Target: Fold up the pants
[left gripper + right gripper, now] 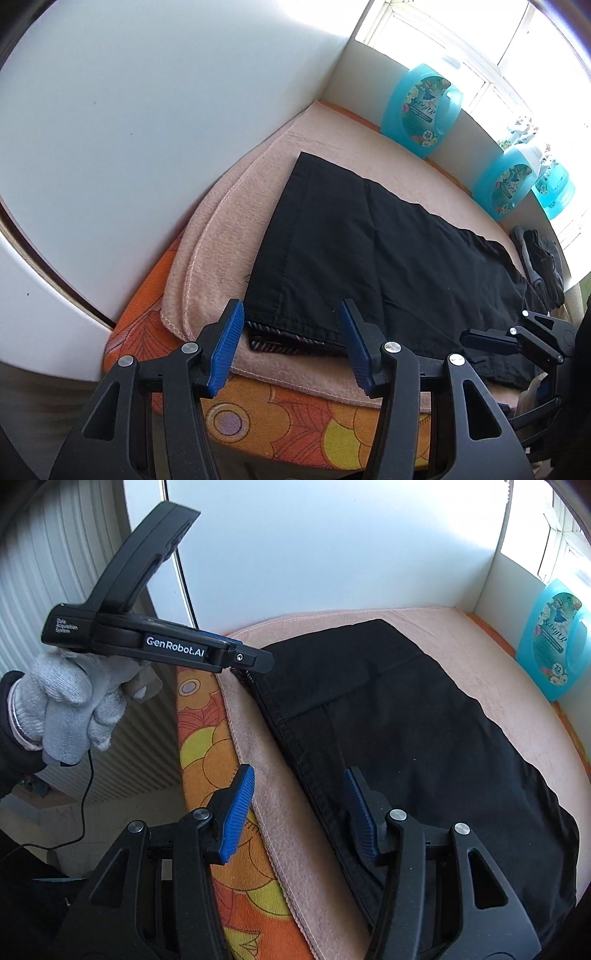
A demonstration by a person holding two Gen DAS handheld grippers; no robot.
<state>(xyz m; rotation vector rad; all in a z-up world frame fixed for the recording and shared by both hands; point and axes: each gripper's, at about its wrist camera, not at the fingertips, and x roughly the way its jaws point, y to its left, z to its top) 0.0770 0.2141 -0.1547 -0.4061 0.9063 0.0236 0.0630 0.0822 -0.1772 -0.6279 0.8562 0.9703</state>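
Black pants (369, 251) lie flat, stretched along a pink towel (221, 258). My left gripper (291, 345) is open and straddles the near leg hem, where a striped lining (280, 341) shows; the blue pads (225, 347) stand clear of the cloth. From the right wrist view, the left gripper (264, 661) is held by a gloved hand (70, 705), with its tip at the hem corner. My right gripper (299, 812) is open over the long side edge of the pants (424, 738), one finger above the towel (266, 775) and one above the cloth. It also shows as the right gripper (476, 338) low at the right.
The towel covers an orange flowered board (295, 417) set against a white wall (147, 129). Blue detergent bottles (421, 110) stand along the windowsill behind. A pile of dark clothes (543, 266) lies at the board's far end. A radiator (55, 572) and a cable (86, 794) are beside the board.
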